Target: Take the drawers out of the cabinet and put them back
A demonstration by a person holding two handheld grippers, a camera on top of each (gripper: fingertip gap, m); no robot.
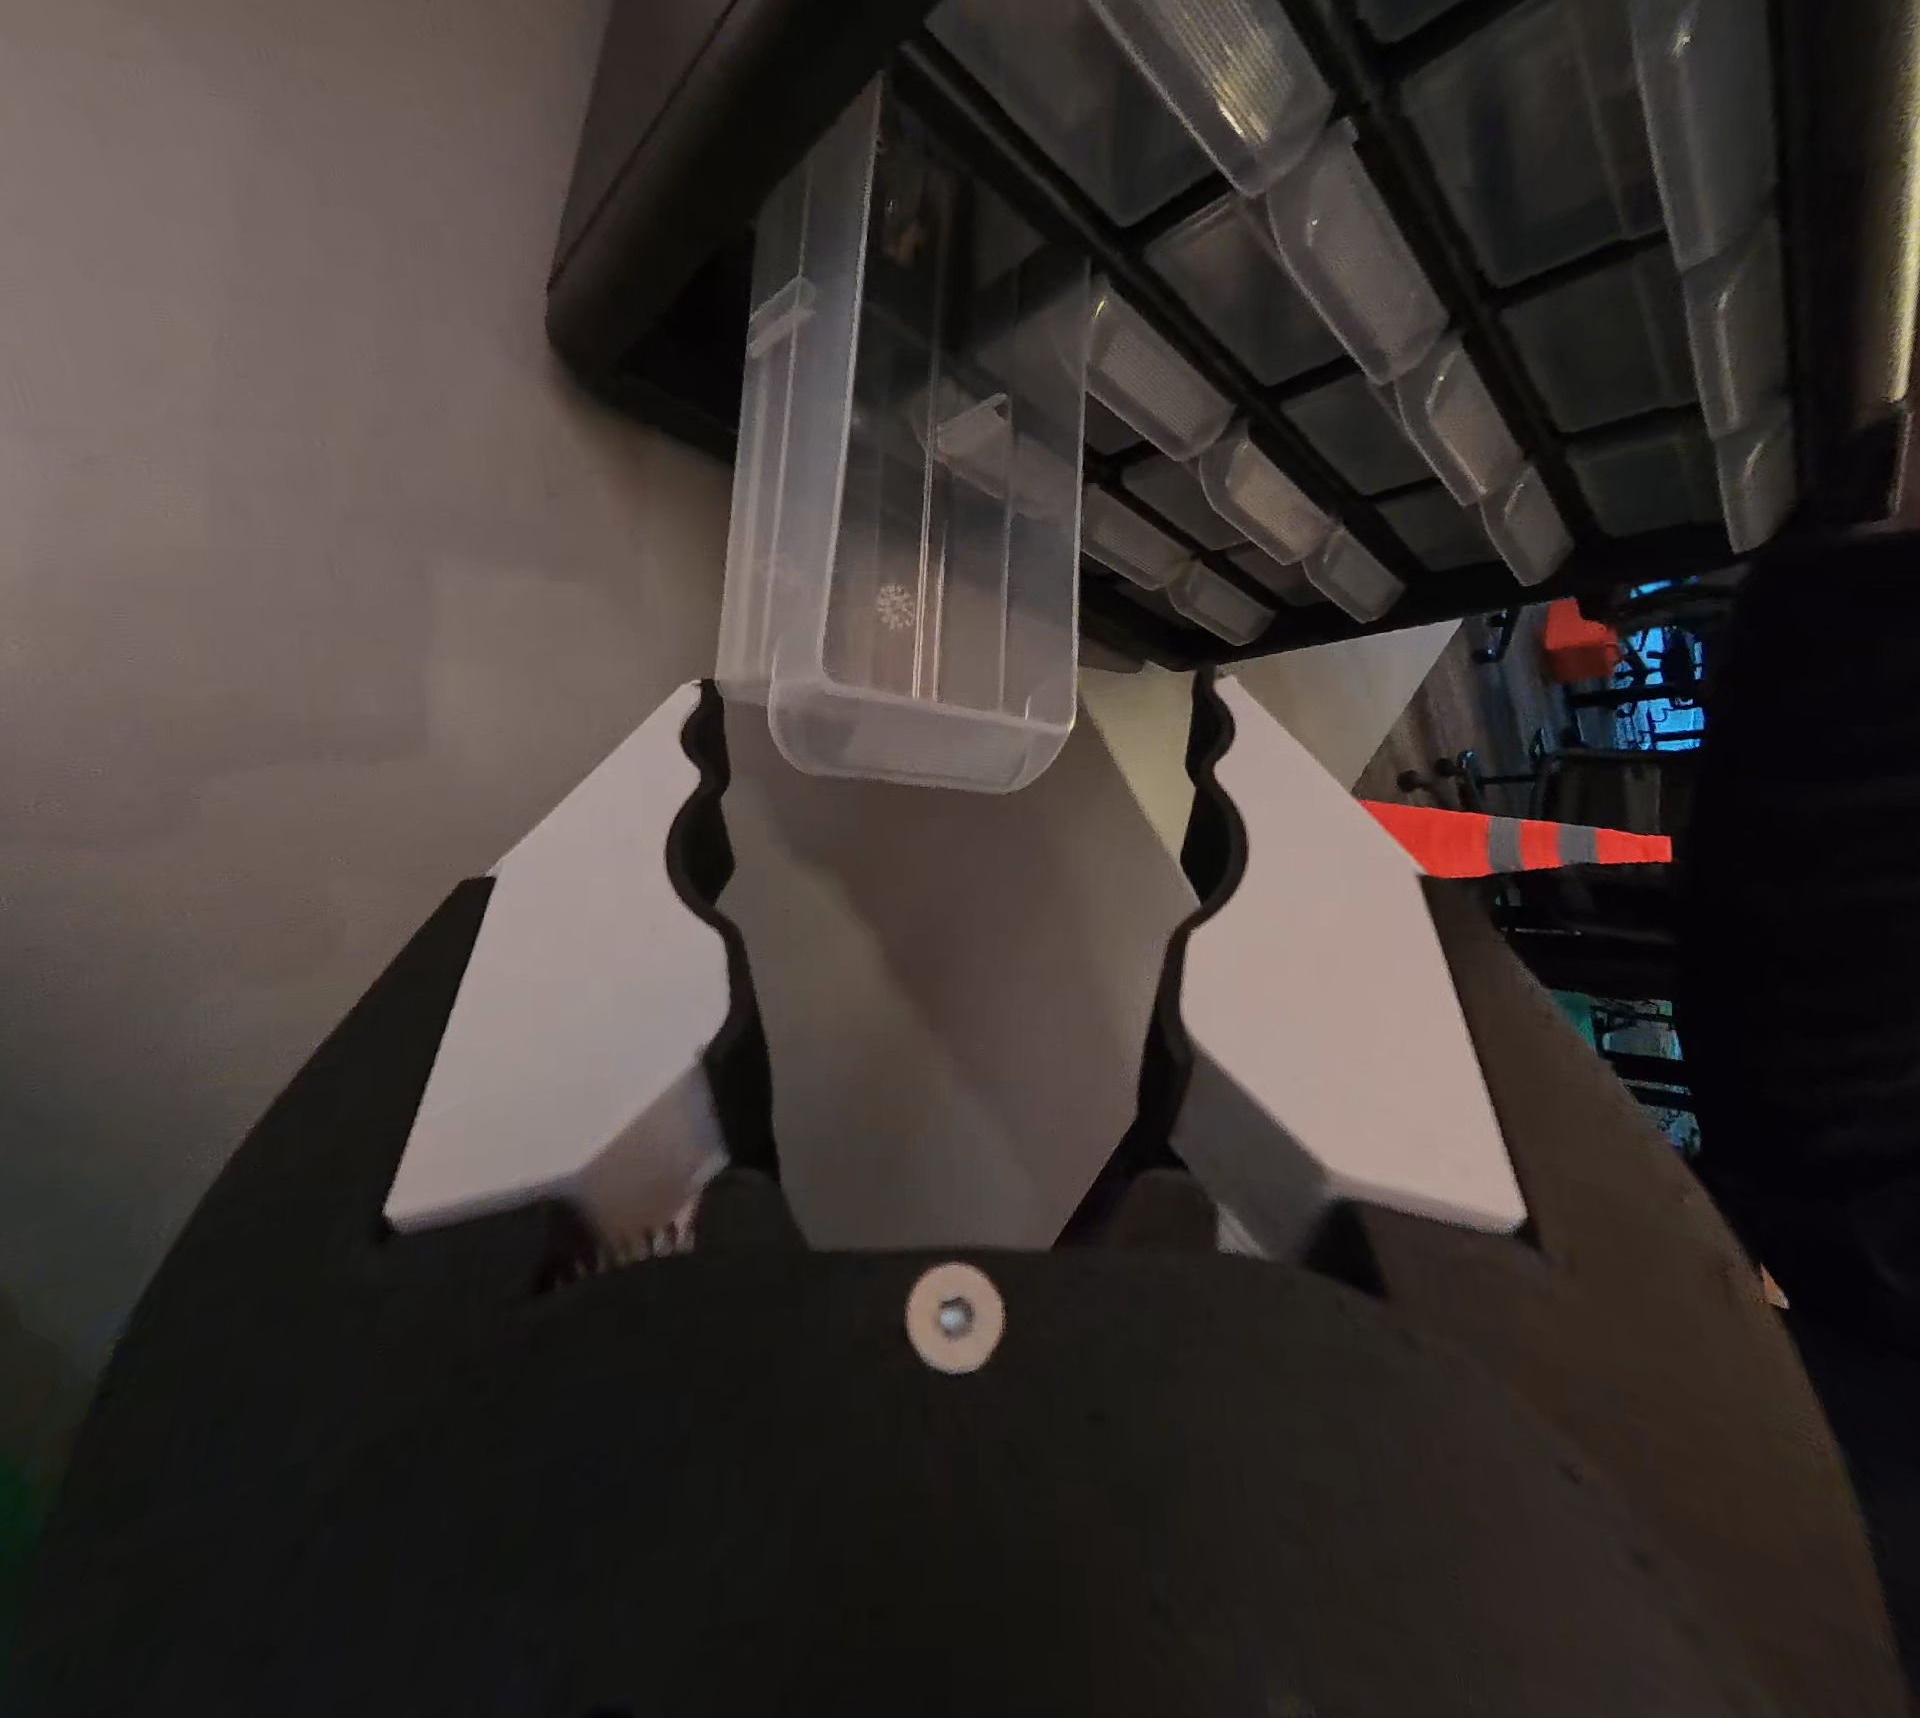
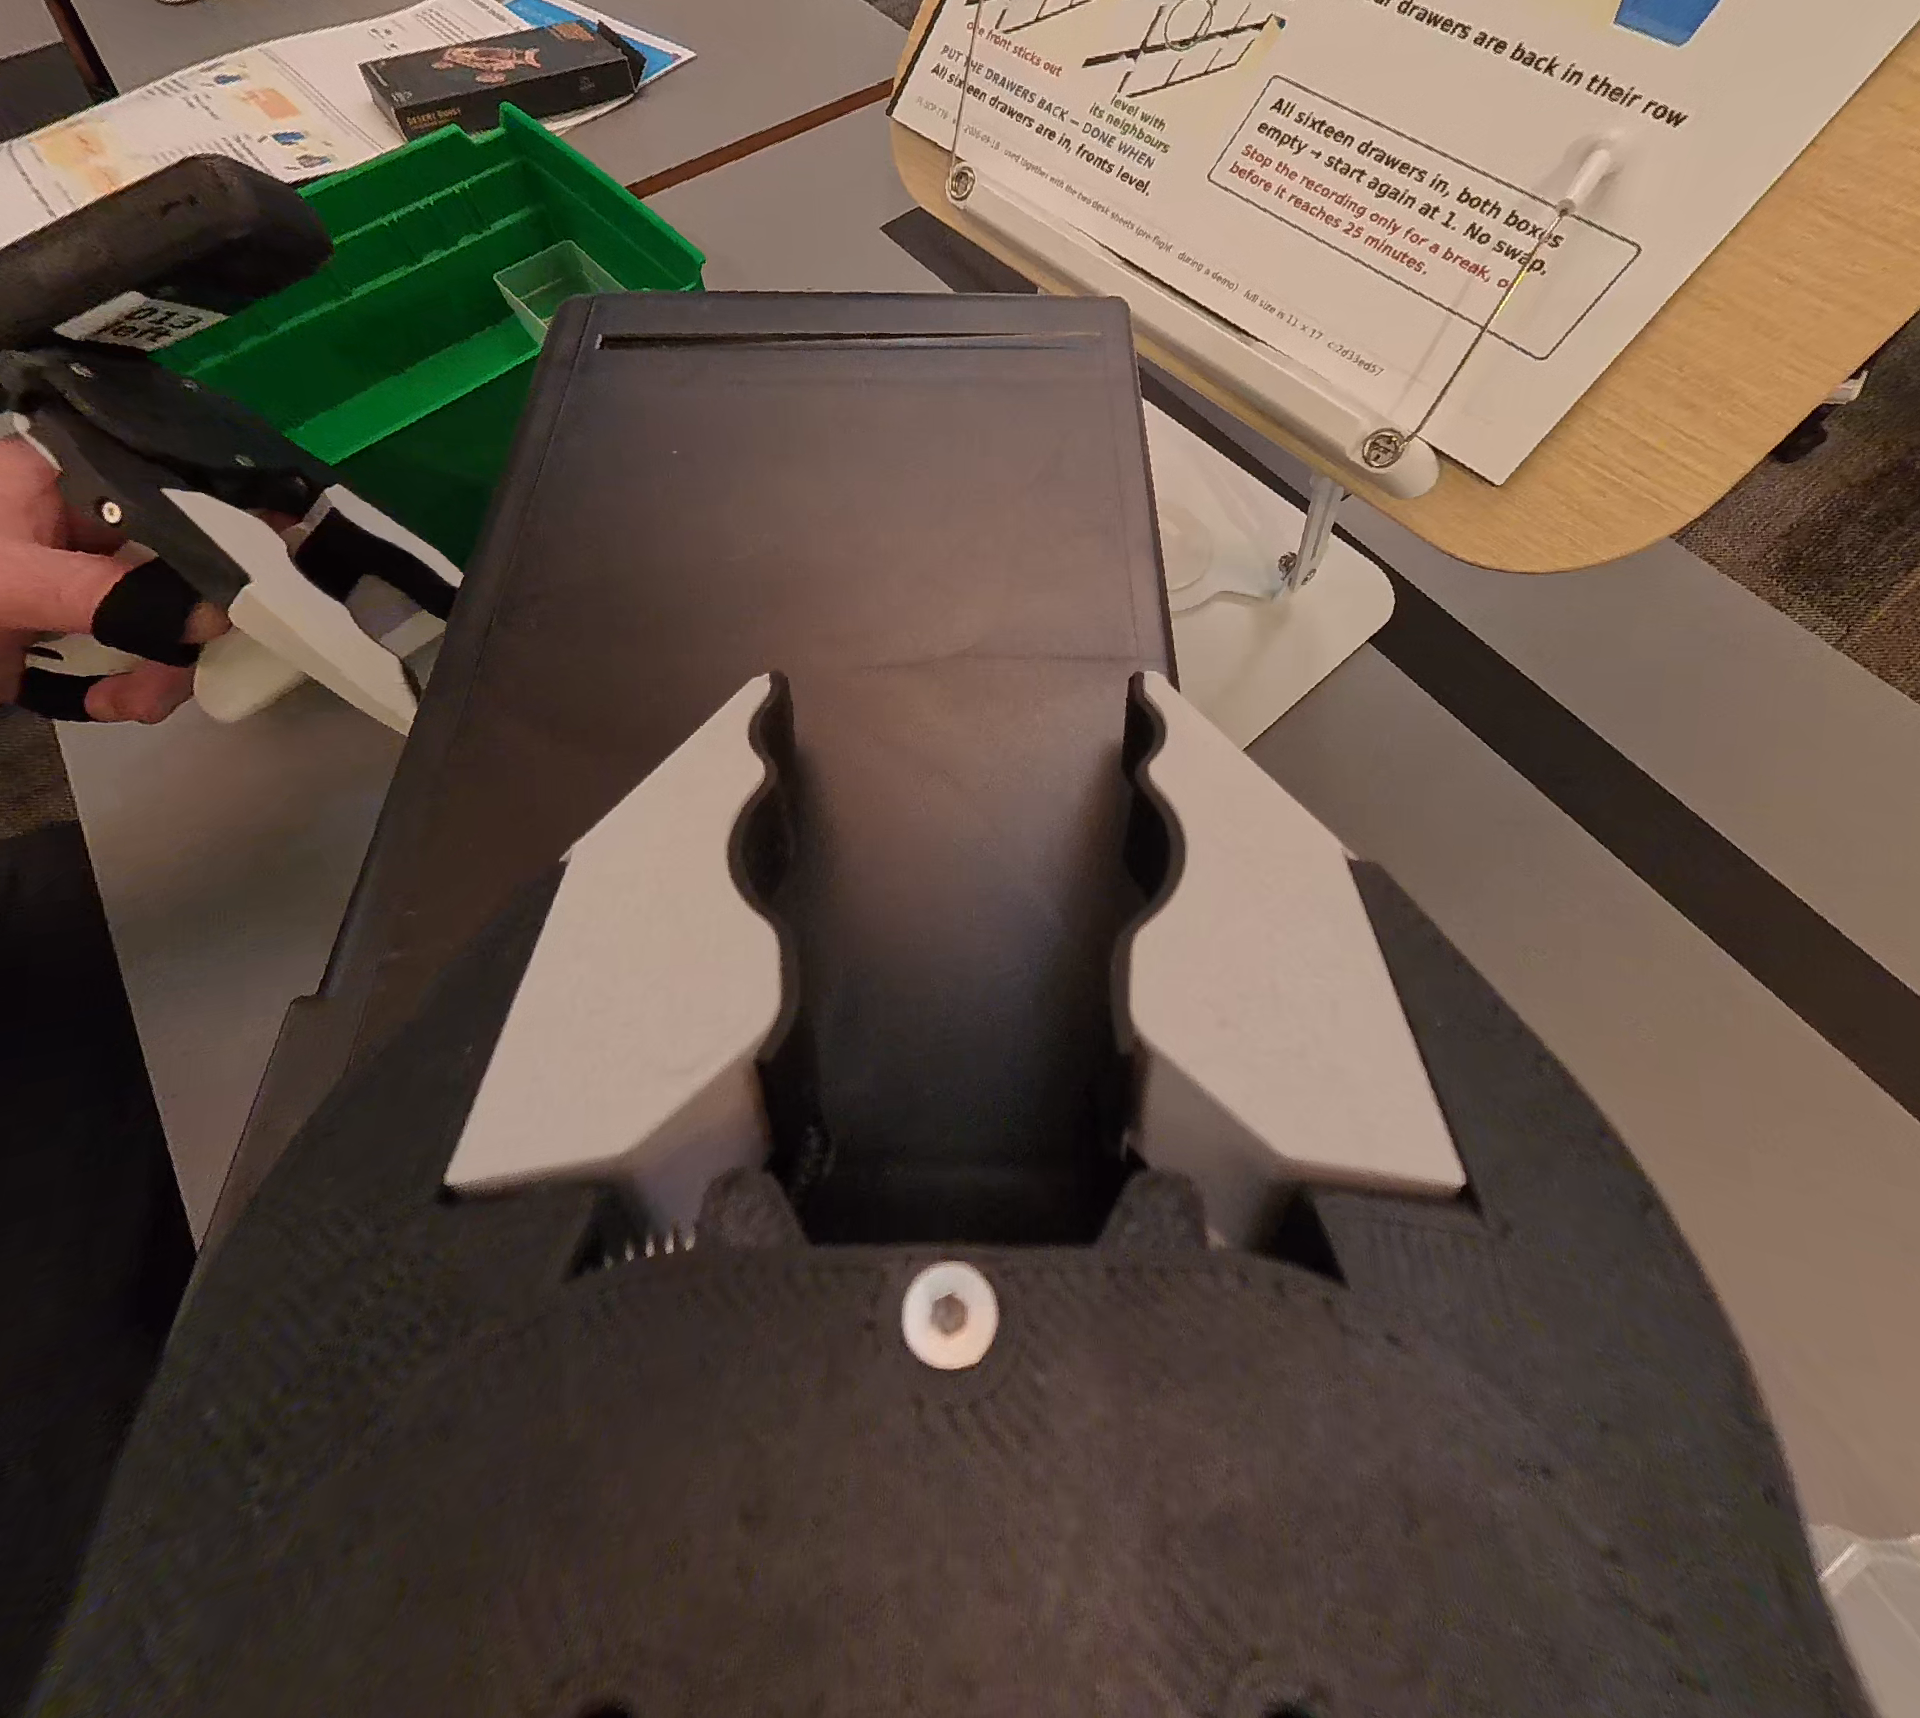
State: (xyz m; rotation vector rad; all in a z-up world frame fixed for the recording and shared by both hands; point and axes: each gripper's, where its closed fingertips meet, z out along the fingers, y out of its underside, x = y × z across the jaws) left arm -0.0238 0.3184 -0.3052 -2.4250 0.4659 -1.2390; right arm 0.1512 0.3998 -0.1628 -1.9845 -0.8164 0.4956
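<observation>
Left gripper (image 1: 951,712) spread, drawer (image 1: 904,463) half out of the cabinet (image 2: 831,546) — ungrasped, it may drop. Right gripper (image 2: 951,702) is spread too.

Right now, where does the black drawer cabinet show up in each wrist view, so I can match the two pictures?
Left wrist view: the cabinet fills the upper right, seen from its front, one clear drawer sticking out toward the open left tool.
Right wrist view: its flat black top fills the centre, under the open right tool.
Shared landmark: the left tool, beside the cabinet's left edge.
</observation>
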